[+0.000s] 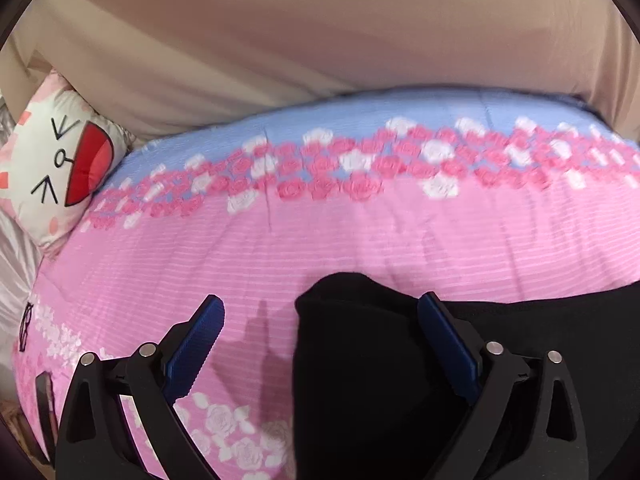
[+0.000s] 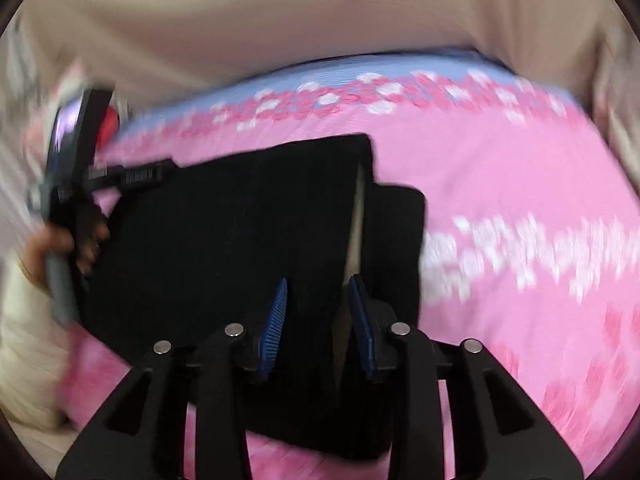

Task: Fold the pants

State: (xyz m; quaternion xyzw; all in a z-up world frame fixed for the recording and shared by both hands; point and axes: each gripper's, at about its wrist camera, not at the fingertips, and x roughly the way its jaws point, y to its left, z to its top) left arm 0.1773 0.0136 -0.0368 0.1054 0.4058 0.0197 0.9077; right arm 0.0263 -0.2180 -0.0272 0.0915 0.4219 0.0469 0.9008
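The black pants [image 2: 224, 232] lie folded on a pink flowered bedspread [image 2: 500, 184]. In the right wrist view my right gripper [image 2: 318, 292] is shut on a thick fold of the pants at their near right side, where a pale inner lining shows. The view is motion-blurred. My left gripper [image 1: 320, 312] is open wide; its right finger [image 1: 444, 336] is over the pants' left corner [image 1: 400, 360], its left finger [image 1: 200, 340] over bare bedspread. It holds nothing. The left gripper also shows in the right wrist view [image 2: 76, 176], in a hand at the pants' left edge.
A white cat-face cushion [image 1: 56, 168] lies at the bed's left end. A beige curtain or wall [image 1: 320, 32] runs behind the bed. The bedspread has a blue band [image 1: 360, 120] along its far edge.
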